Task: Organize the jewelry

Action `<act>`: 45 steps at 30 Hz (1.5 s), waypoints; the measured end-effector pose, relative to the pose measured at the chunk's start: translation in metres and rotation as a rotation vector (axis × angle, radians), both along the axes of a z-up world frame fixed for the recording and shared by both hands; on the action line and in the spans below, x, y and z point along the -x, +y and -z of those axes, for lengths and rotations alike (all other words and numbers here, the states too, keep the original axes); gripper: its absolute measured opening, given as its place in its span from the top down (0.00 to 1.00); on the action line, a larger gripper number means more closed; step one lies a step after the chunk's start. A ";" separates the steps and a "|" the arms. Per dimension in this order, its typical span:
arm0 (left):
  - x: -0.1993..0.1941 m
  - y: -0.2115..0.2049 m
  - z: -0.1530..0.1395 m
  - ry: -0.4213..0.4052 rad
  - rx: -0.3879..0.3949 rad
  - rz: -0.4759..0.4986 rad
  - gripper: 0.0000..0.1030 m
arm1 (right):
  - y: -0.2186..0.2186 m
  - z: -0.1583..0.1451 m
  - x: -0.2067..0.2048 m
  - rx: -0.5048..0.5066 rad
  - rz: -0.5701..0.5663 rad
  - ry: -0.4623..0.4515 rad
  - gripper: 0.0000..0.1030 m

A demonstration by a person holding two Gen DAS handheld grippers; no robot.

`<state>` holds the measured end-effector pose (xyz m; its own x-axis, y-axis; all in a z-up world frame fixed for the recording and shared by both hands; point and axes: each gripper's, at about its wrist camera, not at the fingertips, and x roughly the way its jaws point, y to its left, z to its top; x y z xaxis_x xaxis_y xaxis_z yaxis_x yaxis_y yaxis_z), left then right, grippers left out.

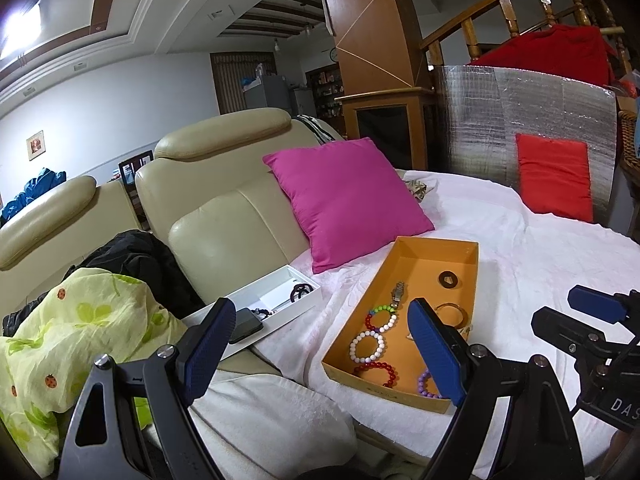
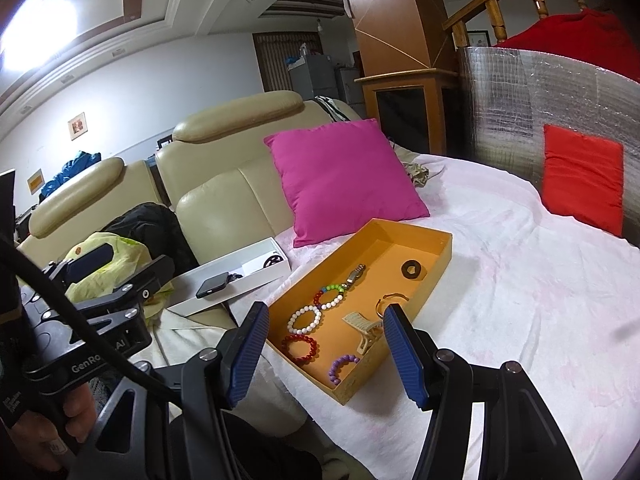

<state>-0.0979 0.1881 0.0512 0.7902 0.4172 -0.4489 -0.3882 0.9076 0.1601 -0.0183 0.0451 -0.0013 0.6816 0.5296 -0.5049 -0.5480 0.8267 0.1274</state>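
Note:
An orange tray [image 1: 436, 250] [image 2: 420, 236] lies on the white cloth and holds jewelry: a white bead bracelet [image 1: 367, 346] [image 2: 305, 319], a red bead bracelet [image 1: 376, 374] [image 2: 300, 349], a purple one [image 2: 341, 366], a multicolour one [image 1: 382, 319] [image 2: 330, 295], a watch [image 1: 398, 294] [image 2: 355, 273], a dark ring [image 1: 449, 279] [image 2: 413, 269], a gold bangle [image 2: 392, 300] and a beige hair clip [image 2: 362, 322]. My left gripper [image 1: 320, 356] is open and empty, near the tray's left side. My right gripper [image 2: 324, 354] is open and empty, over the tray's near end.
A white box [image 1: 276, 300] [image 2: 236, 276] with a black phone [image 1: 245, 330] [image 2: 212, 287] and a dark item sits left of the tray. A pink cushion [image 1: 348, 200] leans on the beige sofa. A red cushion [image 1: 554, 176] stands against a silver panel. Yellow-green cloth [image 1: 72, 328] lies at left.

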 end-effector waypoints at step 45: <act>-0.060 0.005 0.017 -0.001 -0.020 0.075 0.15 | 0.025 0.028 -0.062 0.044 0.070 0.058 0.38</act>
<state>-0.0377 0.1929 0.0339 0.8200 0.3661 -0.4401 -0.3198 0.9306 0.1783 0.0435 0.0704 -0.0291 0.6849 0.4581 -0.5667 -0.4815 0.8682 0.1199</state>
